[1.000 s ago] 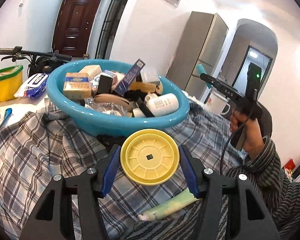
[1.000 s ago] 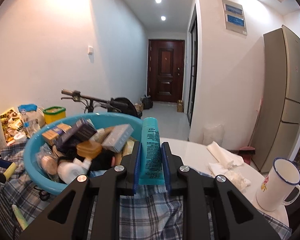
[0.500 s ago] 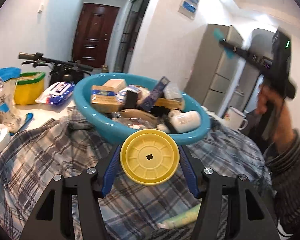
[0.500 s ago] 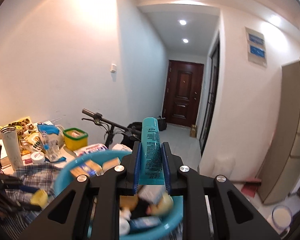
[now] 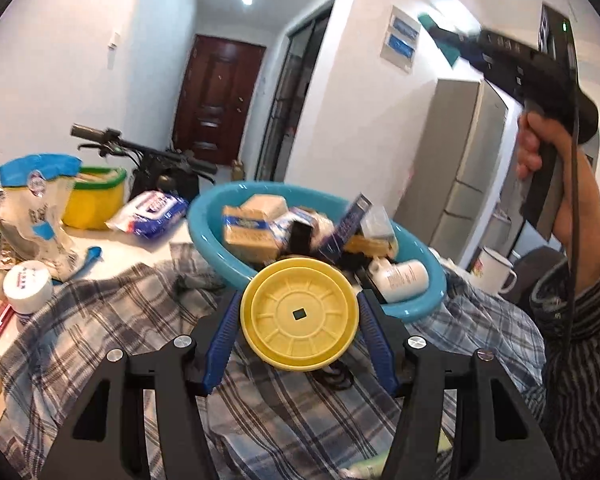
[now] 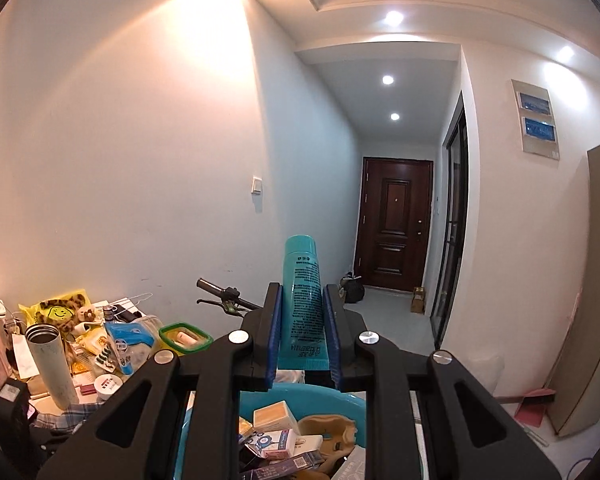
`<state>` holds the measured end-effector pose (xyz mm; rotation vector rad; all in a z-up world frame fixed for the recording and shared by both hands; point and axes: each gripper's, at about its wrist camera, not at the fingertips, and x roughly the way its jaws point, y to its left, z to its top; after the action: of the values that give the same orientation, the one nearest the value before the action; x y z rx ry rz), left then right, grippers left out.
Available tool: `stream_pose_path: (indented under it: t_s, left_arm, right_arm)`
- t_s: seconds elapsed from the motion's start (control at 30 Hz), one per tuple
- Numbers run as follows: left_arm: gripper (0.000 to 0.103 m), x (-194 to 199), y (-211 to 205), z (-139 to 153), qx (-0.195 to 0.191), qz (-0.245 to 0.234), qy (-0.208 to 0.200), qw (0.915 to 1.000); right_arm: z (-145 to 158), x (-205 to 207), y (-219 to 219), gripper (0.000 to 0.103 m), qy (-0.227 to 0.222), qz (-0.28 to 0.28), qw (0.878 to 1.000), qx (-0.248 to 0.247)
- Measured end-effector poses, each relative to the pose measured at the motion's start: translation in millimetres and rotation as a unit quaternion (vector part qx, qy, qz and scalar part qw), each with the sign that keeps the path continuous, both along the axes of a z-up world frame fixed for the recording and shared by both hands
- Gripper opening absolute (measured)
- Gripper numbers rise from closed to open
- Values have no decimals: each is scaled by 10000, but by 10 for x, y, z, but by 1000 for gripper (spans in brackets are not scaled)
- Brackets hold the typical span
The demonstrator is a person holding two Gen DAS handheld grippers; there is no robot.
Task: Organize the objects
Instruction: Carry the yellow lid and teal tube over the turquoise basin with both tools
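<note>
White walls and a hallway to a dark door (image 6: 396,220) leave wide open air above the table (image 5: 112,244), whose left end is crowded with a bag (image 5: 32,200), a yellow tub (image 5: 96,196), a wipes pack (image 5: 152,210) and a white jar (image 5: 26,288), while a plaid cloth (image 5: 112,320) covers the middle and near part. On the cloth sits the blue basin (image 5: 204,232), heaped with boxes and a white bottle (image 5: 400,276), its near rim just behind the left gripper (image 5: 298,320); a mug (image 5: 494,270) stands beyond its right edge. That gripper's blue pads press both sides of a round yellow lid (image 5: 300,316), held upright, facing the camera, above the cloth. A hand (image 5: 540,152) in a striped sleeve carries the right gripper (image 6: 302,320) high at the upper right of the left view, clear of everything; its fingers (image 6: 270,332) are pinched on a teal tube (image 6: 302,300), cap end forward, directly above the basin (image 6: 340,396). Compared with a second ago, the right gripper and tube have risen from basin-rim height, beside the mug, to well above the basin, so its camera now shows mostly wall and ceiling. The left gripper has tipped up slightly, the lid unchanged in its grip and now overlapping the basin's near rim.
</note>
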<state>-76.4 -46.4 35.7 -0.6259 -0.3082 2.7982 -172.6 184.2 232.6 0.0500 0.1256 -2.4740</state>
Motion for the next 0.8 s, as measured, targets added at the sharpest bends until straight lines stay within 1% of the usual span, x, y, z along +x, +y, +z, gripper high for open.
stream_pose_path:
  t_s: [0.1, 0.2, 0.33, 0.47, 0.6, 0.7, 0.8]
  left_arm:
    - [61, 14, -43, 20, 39, 177, 136, 9997]
    - [61, 23, -66, 34, 36, 343, 225, 9992]
    - [61, 50, -49, 60, -168, 566, 309, 9978]
    - [61, 76, -37, 118, -279, 685, 300, 9968]
    - [61, 124, 33, 321, -488, 843, 452, 9942]
    - [61, 143, 79, 575, -499, 890, 575, 9931]
    - [61, 175, 170, 901, -674, 897, 868, 9899]
  right_arm:
    - [-160, -57, 95, 19, -75, 15, 10000, -48]
    - [-288, -231, 183, 19, -214, -392, 9988, 182]
    - [-398, -436, 397, 19, -590, -320, 9977, -119]
    - [-456, -555, 497, 19, -775, -267, 9962, -292]
    - [-477, -579, 477, 19, -867, -65, 9954, -410]
    - [-483, -572, 457, 19, -881, 32, 9952, -432]
    - [-470, -537, 451, 19, -938, 256, 9939, -525]
